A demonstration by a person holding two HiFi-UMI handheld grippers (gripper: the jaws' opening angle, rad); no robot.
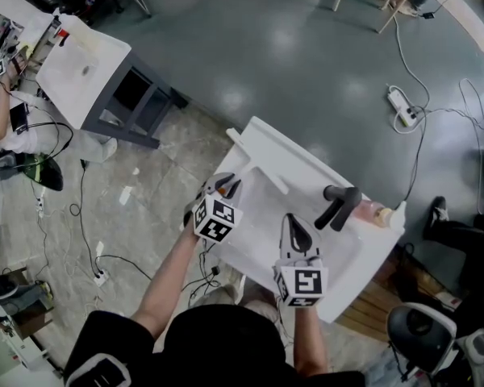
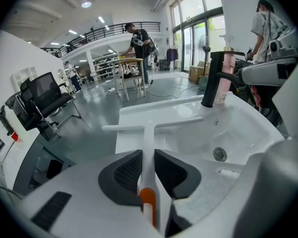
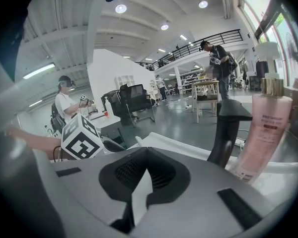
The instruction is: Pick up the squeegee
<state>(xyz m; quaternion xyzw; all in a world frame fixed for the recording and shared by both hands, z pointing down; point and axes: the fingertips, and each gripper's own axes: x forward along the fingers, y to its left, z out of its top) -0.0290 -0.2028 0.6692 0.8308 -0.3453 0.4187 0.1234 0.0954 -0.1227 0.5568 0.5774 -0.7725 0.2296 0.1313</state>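
Left gripper [image 1: 226, 188], in the head view, reaches onto the rim of the sink [image 1: 347, 256], where the white squeegee [image 1: 258, 162] lies. In the left gripper view, its jaws clamp the slim handle just ahead of the orange section. The long axis runs straight away, blade crosswise at the far end. It looks light, stiff and smooth, so a mid-handle hold suits. In the right gripper view, the right gripper [image 3: 145, 155] is closed on nothing.
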